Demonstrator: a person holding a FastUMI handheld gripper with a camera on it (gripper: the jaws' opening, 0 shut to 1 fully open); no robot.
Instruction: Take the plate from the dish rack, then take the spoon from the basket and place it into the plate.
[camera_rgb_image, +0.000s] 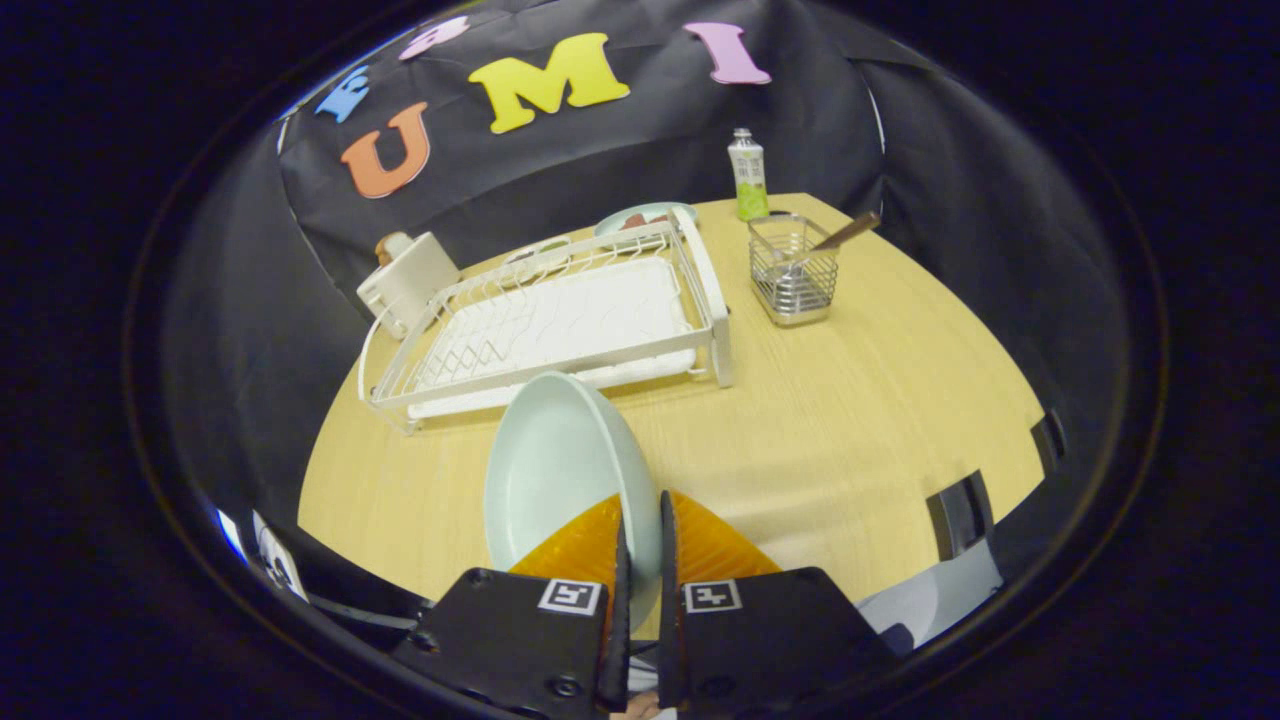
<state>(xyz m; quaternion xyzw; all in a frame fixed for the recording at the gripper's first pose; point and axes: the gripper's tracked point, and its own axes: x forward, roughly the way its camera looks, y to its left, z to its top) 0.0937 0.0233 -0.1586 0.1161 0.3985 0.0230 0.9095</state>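
My gripper (640, 515) is shut on the rim of a pale green plate (555, 475), which stands on edge, tilted, between the fingers and above the wooden table (860, 420). Just beyond the plate lies the white wire dish rack (560, 325) with its drain tray. To the right of the rack stands a metal wire basket (793, 268). A spoon with a brown wooden handle (840, 237) leans out of the basket toward the right.
A small green-and-white bottle (748, 175) stands behind the basket. Behind the rack sit another plate (640, 216) and a white box-like object (405, 280). Bare tabletop stretches to the right of my fingers. The table's front edge runs close below them.
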